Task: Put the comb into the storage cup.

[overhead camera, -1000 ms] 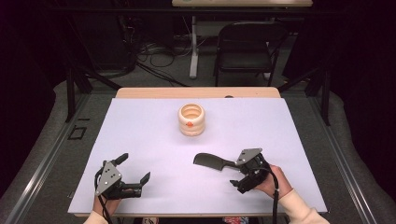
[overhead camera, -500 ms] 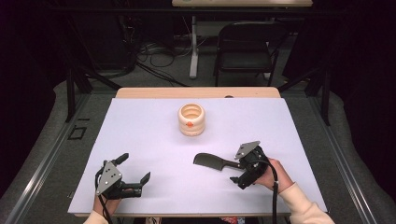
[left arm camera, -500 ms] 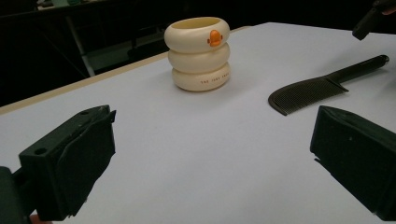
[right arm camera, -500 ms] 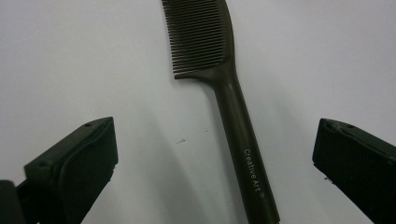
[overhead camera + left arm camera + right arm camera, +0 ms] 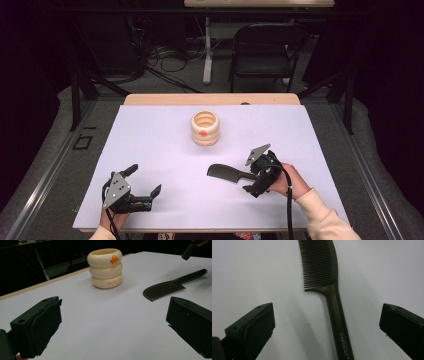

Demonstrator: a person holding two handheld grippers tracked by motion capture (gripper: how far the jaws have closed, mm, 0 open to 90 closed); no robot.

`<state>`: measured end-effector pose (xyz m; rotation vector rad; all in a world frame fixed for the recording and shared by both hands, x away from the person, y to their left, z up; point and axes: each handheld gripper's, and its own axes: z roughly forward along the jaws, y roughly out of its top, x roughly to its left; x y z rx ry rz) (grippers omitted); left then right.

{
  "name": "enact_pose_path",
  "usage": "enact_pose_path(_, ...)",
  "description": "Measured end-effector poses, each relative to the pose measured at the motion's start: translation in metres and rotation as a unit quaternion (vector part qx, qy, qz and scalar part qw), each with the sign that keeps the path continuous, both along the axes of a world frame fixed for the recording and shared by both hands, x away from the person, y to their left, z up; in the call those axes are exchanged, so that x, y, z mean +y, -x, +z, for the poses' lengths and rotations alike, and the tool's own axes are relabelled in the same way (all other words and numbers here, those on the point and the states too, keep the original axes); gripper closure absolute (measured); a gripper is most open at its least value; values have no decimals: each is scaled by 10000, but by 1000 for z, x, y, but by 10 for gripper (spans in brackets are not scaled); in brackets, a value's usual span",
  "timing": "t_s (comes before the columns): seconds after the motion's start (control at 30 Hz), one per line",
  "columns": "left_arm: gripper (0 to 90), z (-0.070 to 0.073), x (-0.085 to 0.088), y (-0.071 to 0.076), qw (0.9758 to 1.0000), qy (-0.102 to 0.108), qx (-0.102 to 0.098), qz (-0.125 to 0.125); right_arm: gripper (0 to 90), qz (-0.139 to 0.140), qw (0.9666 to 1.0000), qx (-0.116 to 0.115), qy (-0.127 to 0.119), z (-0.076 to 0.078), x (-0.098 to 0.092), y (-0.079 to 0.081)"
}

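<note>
Work item: black plastic comb (image 5: 227, 173) — lies flat on the white worktop (image 5: 165, 145), toward the near-right corner, handle pointing at the right claw (image 5: 259, 176).

Handling (est.): light, stiff, thin. The smooth moulded handle is likely slippery, and the fine teeth will flex and may snap under side load. It sits very low on the worktop, so the pads must come down almost to the surface. Grip pt: mid-handle (image 5: 338, 315), jaws across the narrow width, not on the toothed section (image 5: 317, 263).

Right claw: jaws wide, nothing between the pads. They have just been opening, and the handle lies between them untouched.

Left claw (image 5: 142, 186): jaws wide, empty, near the worktop's near-left corner.

Other item: cream holder (image 5: 205, 128) — three stacked rounded rings, glossy, open top, small orange mark, near the far edge at centre. Rigid.
</note>
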<state>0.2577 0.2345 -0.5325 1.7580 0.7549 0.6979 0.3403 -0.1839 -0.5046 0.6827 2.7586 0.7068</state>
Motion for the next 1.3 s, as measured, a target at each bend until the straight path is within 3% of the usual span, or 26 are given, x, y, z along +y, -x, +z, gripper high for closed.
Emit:
enact_pose_path(0.43,0,0,1,-1,10000,-6,11,-16,0,109,9988,351,333,-4,15,-17)
enact_pose_path(0.67,0,-1,1,-1,10000,8,46,-15,31,192,9982,409,393,-2,17,-22)
enact_pose_path(0.7,0,-1,0,-2,10000,17,43,-18,92,193,9982,412,401,0,18,-24)
enact_pose_path(0.77,0,-1,0,-2,10000,1,50,-24,106,201,9981,421,406,0,18,-25)
enact_pose_path(0.9,0,-1,-1,-3,10000,-41,63,-23,216,289,9971,341,615,2,21,-28)
enact_pose_path(1.07,0,-1,0,-3,10000,-13,62,21,366,393,9948,413,839,-1,26,-32)
enact_pose_path(1.1,0,-1,0,-3,10000,-13,77,15,449,425,9940,479,891,-4,27,-33)
enact_pose_path(1.13,0,-2,-1,-3,10000,-24,88,6,449,425,9940,479,891,-4,27,-33)
enact_pose_path(1.17,0,-2,-1,-3,10000,-34,85,-3,508,437,9930,483,990,-4,29,-33)
enact_pose_path(1.3,0,-2,0,-3,10000,-29,65,12,575,532,9914,525,1071,-6,32,-33)
